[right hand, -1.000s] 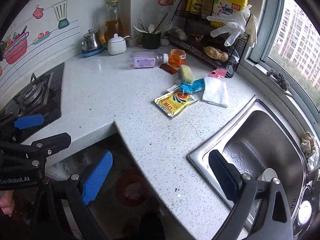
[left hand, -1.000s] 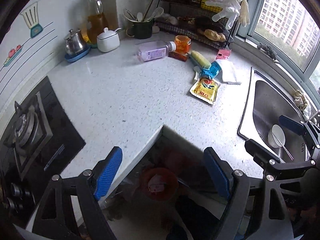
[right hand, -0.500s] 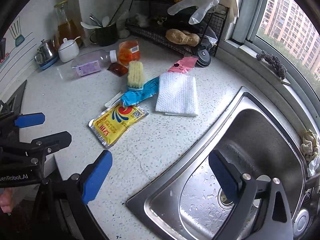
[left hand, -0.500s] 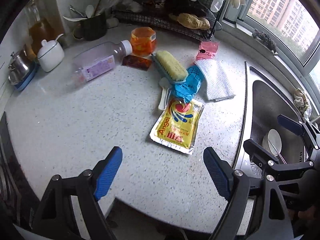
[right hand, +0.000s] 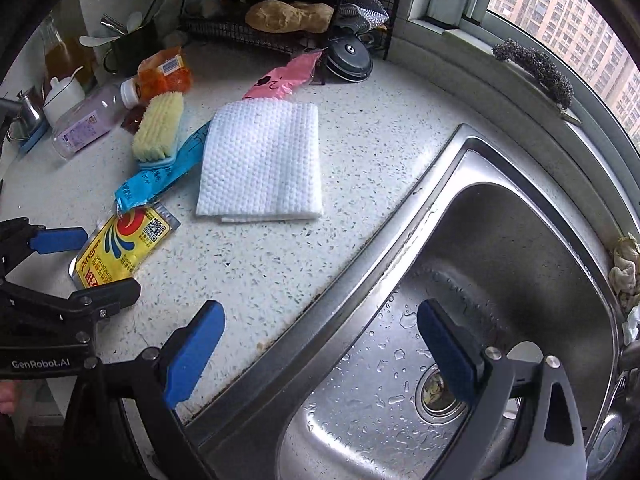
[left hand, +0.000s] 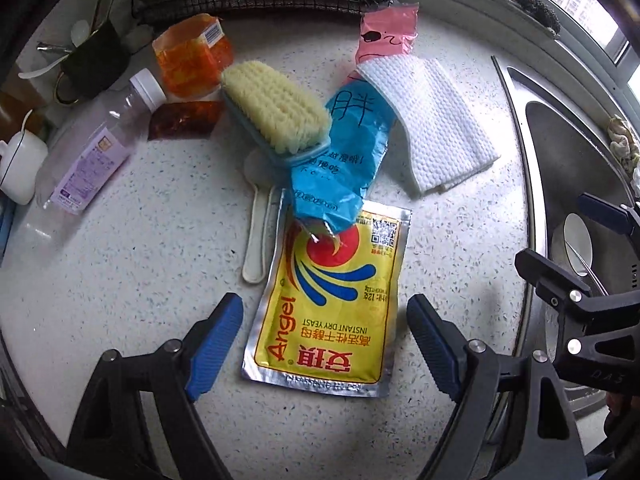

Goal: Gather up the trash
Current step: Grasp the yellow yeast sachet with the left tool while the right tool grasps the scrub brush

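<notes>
Speckled desk (left hand: pixel 120 288): left claw (left hand: pixel 324 340) wide open, empty, straddling the yeast packet (left hand: pixel 332 304); next drop and pinch. Right claw (right hand: pixel 320 344) open, empty.

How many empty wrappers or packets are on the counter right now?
5: yellow yeast packet, blue wrapper overlapping it, pink wrapper behind the cloth, orange packet, dark red sachet. Others may be hidden.

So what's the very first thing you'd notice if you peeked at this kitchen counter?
The bright yellow yeast packet jumps out first, lying flat on the speckled counter right between the open fingers of the left gripper. Just beyond it, a blue wrapper overlaps its top edge, with a scrub brush resting on the wrapper. To the right, the shiny wet sink sits under the open right gripper.
</notes>
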`<state>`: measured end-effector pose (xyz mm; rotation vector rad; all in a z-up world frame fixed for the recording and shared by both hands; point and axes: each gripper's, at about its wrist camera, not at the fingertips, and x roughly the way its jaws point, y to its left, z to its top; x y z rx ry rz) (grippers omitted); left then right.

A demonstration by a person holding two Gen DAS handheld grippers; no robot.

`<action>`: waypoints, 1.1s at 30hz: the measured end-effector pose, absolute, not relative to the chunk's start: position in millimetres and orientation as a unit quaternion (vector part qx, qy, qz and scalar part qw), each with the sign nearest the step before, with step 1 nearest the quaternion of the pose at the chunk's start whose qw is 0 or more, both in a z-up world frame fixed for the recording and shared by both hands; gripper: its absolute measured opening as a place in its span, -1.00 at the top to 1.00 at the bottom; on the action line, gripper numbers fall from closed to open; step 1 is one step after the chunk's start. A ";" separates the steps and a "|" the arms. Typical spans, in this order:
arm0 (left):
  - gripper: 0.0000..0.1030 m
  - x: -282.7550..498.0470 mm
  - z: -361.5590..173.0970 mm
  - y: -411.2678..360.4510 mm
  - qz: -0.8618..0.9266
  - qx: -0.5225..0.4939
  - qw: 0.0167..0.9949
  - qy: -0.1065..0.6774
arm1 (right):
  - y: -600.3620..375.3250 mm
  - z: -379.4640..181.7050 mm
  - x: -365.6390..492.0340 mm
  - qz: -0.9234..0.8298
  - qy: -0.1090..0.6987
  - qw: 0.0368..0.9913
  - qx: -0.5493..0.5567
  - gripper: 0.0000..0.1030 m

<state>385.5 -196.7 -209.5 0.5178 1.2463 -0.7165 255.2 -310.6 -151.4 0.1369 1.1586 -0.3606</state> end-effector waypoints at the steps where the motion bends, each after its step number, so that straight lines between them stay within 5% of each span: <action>1: -0.59 386.0 -209.7 -197.6 -0.324 0.235 0.721 0.566 | -312.4 -152.2 254.8 -0.170 0.545 0.818 0.068 -0.88; 8: -0.50 386.9 -210.3 -201.3 -0.319 0.241 0.714 0.575 | -314.5 -146.3 252.8 -0.171 0.541 0.820 0.078 -0.88; 15: 0.11 374.9 -197.2 -188.9 -0.325 0.223 0.718 0.574 | -314.1 -143.3 255.1 -0.166 0.537 0.822 0.090 -0.88; 33: 0.19 392.7 -141.3 -99.7 -0.252 0.137 0.777 0.561 | -256.6 -105.3 299.8 -0.074 0.515 0.853 0.041 -0.88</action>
